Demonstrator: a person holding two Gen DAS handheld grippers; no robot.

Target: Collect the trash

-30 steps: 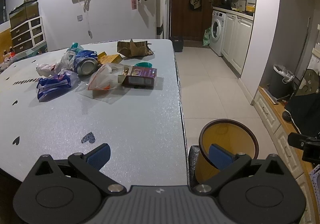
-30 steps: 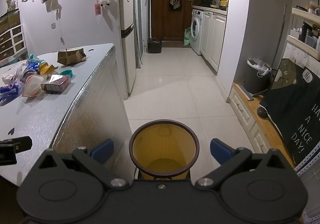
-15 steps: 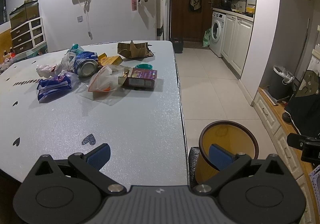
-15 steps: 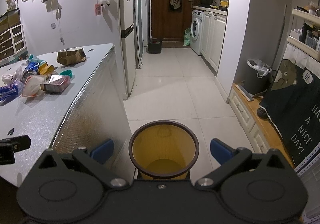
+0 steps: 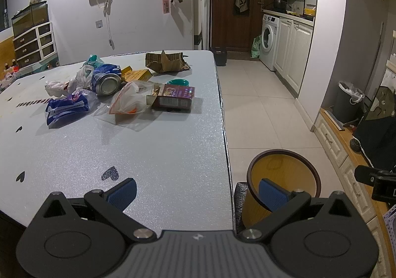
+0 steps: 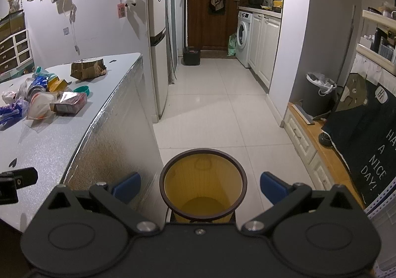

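We cannot read the print on the purple carton (image 5: 176, 97). The left gripper's right pad (image 5: 271, 193) covers part of the yellow bin (image 5: 282, 171), whose base is hidden. The right gripper (image 5: 376, 180) is cut off at the picture's edge. The crumpled blue wrapper (image 6: 8, 113) runs off-frame, perhaps a tissue pack.

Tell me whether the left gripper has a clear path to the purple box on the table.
Probably yes. The left gripper is open, and only bare table lies between it and the purple box, which sits at the pile's near edge.

Left gripper (image 5: 196, 195) fingers spread wide; trash pile (image 5: 118, 87) on table (image 5: 160, 154)
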